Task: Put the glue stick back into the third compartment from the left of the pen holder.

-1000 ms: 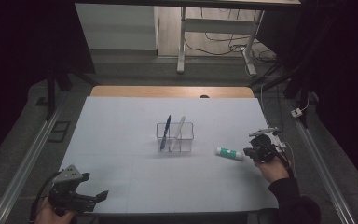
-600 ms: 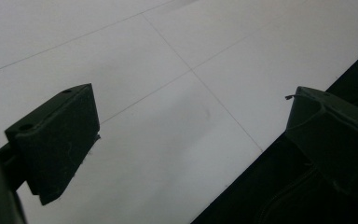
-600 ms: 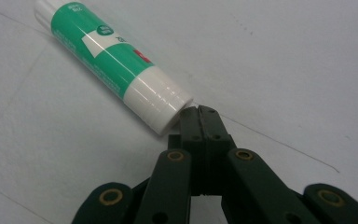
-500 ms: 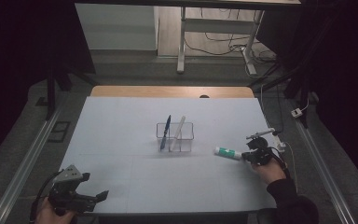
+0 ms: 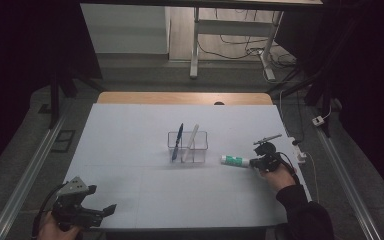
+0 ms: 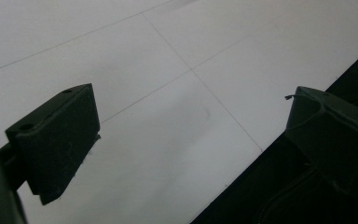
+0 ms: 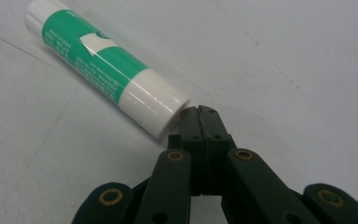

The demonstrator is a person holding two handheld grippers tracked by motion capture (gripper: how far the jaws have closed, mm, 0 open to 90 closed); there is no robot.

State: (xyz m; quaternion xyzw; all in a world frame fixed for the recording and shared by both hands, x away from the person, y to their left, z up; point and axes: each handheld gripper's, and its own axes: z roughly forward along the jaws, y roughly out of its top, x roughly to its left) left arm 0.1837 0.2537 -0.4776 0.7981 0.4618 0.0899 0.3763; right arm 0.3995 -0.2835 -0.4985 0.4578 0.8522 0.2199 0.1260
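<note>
Jaws of the right gripper [image 7: 199,114] are pressed together, their tips touching the white end of a green-and-white glue stick [image 7: 103,61] lying flat on the pale grey worktop [image 5: 130,125]. Left of it stands a clear plastic holder [image 5: 187,147]. Near the worktop's front-left corner, the left gripper [image 5: 109,209] is spread.

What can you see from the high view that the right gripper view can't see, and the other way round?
High view: a clear box holding a blue pen and a white stick, plus the left tool near the table's front edge. Right gripper view: small print on the green label, and the right tool shut, its tips at the white end of the glue stick. Both: the glue stick lying on the white table.
</note>
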